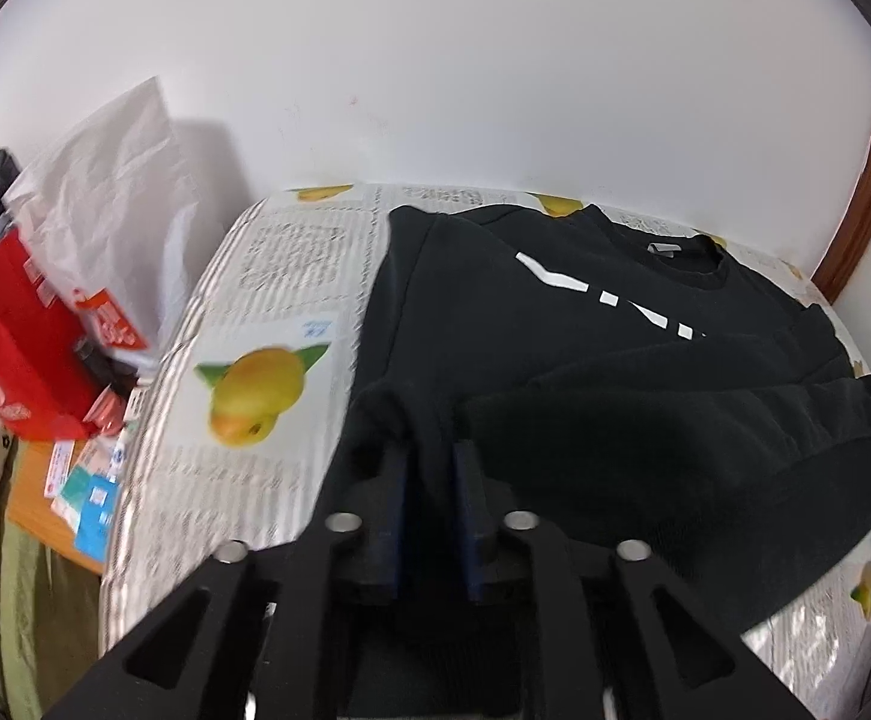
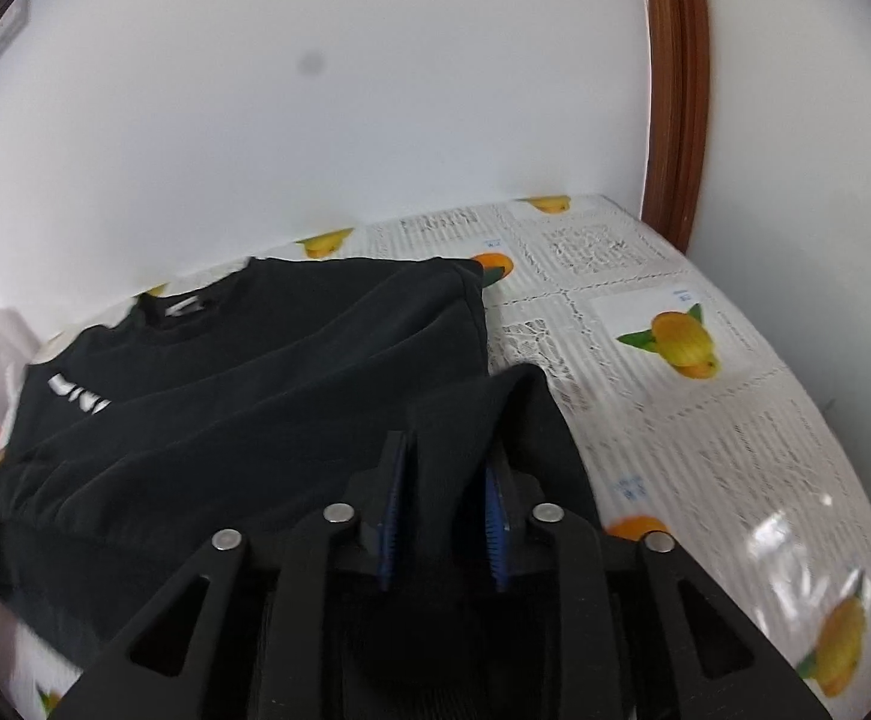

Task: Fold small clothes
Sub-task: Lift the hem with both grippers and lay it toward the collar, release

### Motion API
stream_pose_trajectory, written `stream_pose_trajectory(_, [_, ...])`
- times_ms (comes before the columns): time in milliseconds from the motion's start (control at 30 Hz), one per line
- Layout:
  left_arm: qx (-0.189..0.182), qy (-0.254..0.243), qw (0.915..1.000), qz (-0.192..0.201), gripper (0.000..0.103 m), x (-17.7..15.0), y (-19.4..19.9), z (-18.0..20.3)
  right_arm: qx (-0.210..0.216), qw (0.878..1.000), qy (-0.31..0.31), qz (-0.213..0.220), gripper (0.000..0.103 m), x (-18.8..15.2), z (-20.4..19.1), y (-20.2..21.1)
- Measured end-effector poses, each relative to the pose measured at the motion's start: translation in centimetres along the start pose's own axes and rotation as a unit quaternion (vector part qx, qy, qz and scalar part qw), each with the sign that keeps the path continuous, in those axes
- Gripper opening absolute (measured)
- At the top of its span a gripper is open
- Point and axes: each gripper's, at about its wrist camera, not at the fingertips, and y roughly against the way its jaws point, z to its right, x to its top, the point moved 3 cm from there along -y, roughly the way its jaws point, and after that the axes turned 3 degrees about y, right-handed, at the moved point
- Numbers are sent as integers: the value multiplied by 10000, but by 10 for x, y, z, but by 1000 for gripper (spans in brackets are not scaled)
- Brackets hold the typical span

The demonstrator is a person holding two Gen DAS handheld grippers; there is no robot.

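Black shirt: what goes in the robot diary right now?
left tool: shut on black shirt | right tool: shut on black shirt | shirt partly lifted off table

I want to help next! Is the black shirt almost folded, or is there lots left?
About halfway. Already done: a sleeve looks folded in across the black shirt, covering part of the white letters. In hand: the left gripper and right gripper each pinch the bottom edge, lifted off the fruit-print tablecloth. Left: bring that edge up toward the collar and smooth it flat.

The black shirt (image 1: 585, 360) is hiding part of its white letters (image 1: 609, 300), and the red box (image 1: 9, 348) is looking blurry.
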Motion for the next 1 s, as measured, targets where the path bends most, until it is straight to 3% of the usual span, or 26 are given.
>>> stream_pose_trajectory(67, [-126, 157, 9998, -49, 36, -9, 11, -8, 64, 9999, 104, 87, 32, -7, 4, 19])
stream_pose_trajectory(133, [-263, 262, 9993, -47, 38, -19, 20, -15, -22, 9998, 106, 144, 37, -16, 12, 35])
stream_pose_trajectory(367, [17, 555, 9983, -179, 39, -55, 25, -49, -53, 9993, -255, -251, 40, -49, 40, 33])
stream_pose_trajectory(433, [1, 624, 9977, -266, 39, -59, 20, -54, -6, 9988, -353, -340, 40, -56, 44, 28])
stream_pose_trajectory(533, [-131, 611, 9973, -380, 51, -61, 11, -56, 14, 9985, -404, -361, 43, -58, 43, 20])
stream_pose_trajectory(700, [-264, 624, 9968, -417, 52, -57, -6, -52, 116, 9969, -593, -501, 45, -54, 43, 1])
stream_pose_trajectory(767, [-307, 654, 9966, -387, 45, -56, -8, -50, 151, 9964, -615, -571, 44, -53, 42, -5])
stream_pose_trajectory(800, [-361, 670, 9964, -377, 41, -57, -9, -49, 255, 9960, -643, -570, 36, -52, 41, -7])
stream_pose_trajectory(833, [-396, 644, 9965, -357, 29, -57, -8, -47, 362, 9958, -638, -547, 22, -52, 39, -8])
stream_pose_trajectory(867, [-385, 525, 9974, -321, 22, -57, -6, -42, 281, 9969, -570, -464, 17, -51, 36, -7])
stream_pose_trajectory(1000, [-129, 212, 9994, -260, 19, -61, 7, -29, 142, 9987, -337, -362, 11, -51, 33, 0])
